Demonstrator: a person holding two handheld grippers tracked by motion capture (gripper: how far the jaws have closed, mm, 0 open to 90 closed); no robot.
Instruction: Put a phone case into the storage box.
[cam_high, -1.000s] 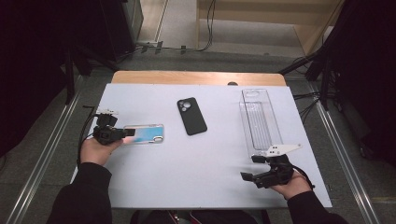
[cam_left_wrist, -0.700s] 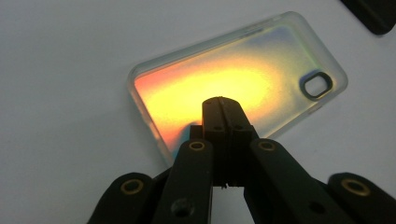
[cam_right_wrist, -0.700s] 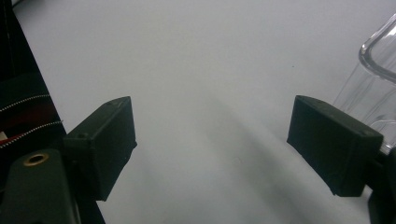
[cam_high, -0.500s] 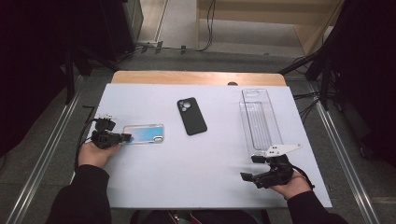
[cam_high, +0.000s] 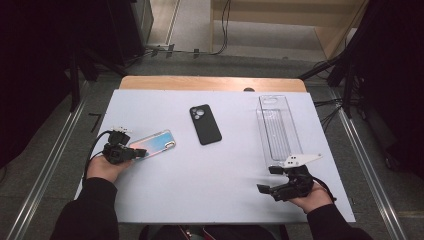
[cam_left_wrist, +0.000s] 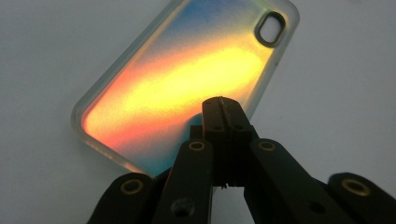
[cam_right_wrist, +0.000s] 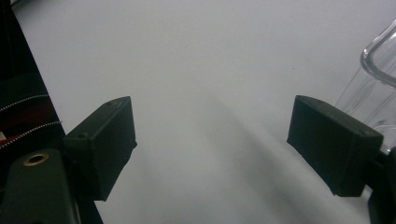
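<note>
An iridescent clear phone case (cam_high: 156, 143) lies flat at the left of the white table (cam_high: 210, 180), camera hole toward the far right. My left gripper (cam_high: 142, 151) is shut, jaws pressed together, with its tips over the case's near end. In the left gripper view the closed tips (cam_left_wrist: 222, 105) sit above the glowing orange and yellow case (cam_left_wrist: 187, 65); I cannot tell whether they touch it. A black phone (cam_high: 205, 124) lies face down mid-table. My right gripper (cam_high: 266, 180) rests at the near right, open, nothing between its jaws (cam_right_wrist: 212, 144).
A tall clear plastic box (cam_high: 277, 127) lies at the right, just beyond the right gripper; its rounded corner (cam_right_wrist: 380, 60) shows in the right gripper view. A wooden strip (cam_high: 210, 83) runs along the table's far edge. Metal rails flank both sides.
My left hand has drawn back slightly toward the near edge, and the case now lies a little more slanted. The right hand has kept still.
</note>
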